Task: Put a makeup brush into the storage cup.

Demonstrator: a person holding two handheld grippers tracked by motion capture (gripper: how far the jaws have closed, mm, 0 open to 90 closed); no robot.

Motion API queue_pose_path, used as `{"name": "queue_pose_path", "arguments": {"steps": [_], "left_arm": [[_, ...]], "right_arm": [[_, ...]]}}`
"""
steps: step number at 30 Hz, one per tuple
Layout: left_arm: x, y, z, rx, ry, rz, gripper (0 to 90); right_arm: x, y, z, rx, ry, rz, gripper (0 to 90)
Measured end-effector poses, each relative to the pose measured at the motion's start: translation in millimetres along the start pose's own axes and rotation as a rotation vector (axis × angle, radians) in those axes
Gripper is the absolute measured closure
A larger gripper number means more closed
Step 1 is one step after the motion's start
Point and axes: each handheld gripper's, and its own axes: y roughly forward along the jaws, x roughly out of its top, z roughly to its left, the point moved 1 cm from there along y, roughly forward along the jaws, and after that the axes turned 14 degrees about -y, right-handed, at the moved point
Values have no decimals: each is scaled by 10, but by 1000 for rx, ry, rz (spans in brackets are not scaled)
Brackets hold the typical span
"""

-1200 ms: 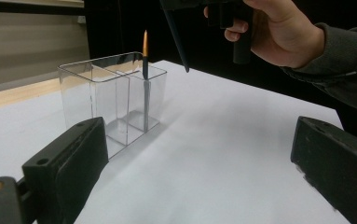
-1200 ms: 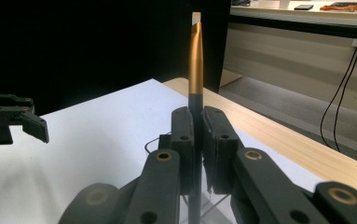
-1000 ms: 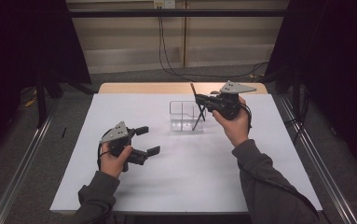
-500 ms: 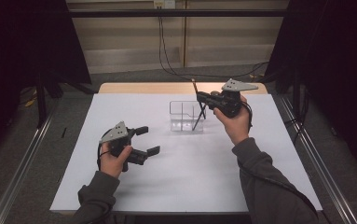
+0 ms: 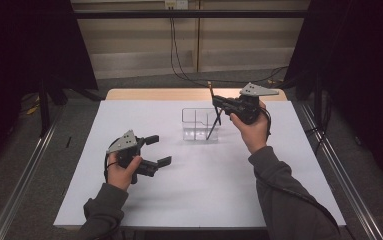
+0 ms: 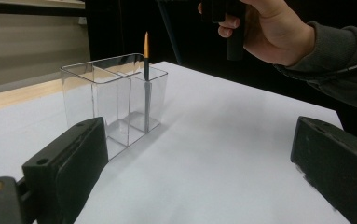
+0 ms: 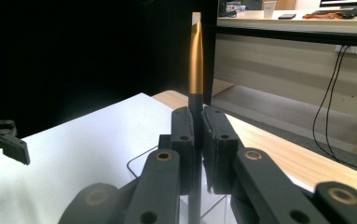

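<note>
High view: a paintbrush (image 5: 214,117) was gripped upright by the right claw (image 5: 219,104), its lower end inside the clear organizer (image 5: 193,122) at the worktop's (image 5: 204,190) far middle; the left claw (image 5: 156,150) was spread empty, near left.

Grey floor (image 5: 144,82), black curtains (image 5: 24,45), pale wall panels (image 5: 129,40), trailing cables (image 5: 179,60)
</note>
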Motion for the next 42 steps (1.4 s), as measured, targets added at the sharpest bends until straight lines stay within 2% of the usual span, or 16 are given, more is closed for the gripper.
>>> {"name": "queue_pose_path", "arguments": {"steps": [12, 42], "left_arm": [[-8, 2, 1, -3, -11, -5, 37], [0, -13, 15, 0, -3, -4, 37]], "right_arm": [[19, 37, -10, -6, -4, 4, 837], [28, 145, -85, -26, 5, -6, 837]]}}
